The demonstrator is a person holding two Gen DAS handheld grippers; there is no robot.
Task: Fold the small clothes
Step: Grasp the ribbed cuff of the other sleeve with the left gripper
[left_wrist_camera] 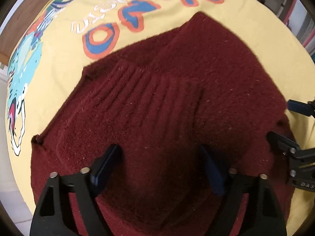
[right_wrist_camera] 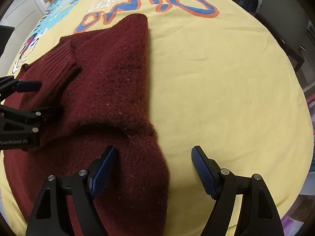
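Observation:
A dark red knitted sweater (left_wrist_camera: 177,90) lies partly folded on a yellow cloth (right_wrist_camera: 226,82) printed with "DINO" lettering. Its sleeve with the ribbed cuff (right_wrist_camera: 59,64) is laid across the body. My left gripper (left_wrist_camera: 160,157) points down over the sweater's near part, jaws apart, with fabric below them and nothing pinched. It also shows at the left of the right wrist view as the left gripper (right_wrist_camera: 37,100). My right gripper (right_wrist_camera: 153,157) stands open astride the sweater's right edge, one pad over the knit, the other over bare cloth. At the right rim of the left wrist view, the right gripper (left_wrist_camera: 287,123) is beside the sweater's corner.
The yellow cloth carries a turquoise dinosaur print (left_wrist_camera: 19,74) at the left. A dark chair (right_wrist_camera: 285,19) stands beyond the far right edge. Wooden furniture (left_wrist_camera: 29,15) and pale floor tiles (left_wrist_camera: 11,196) lie past the left edge. Bare cloth stretches to the right of the sweater.

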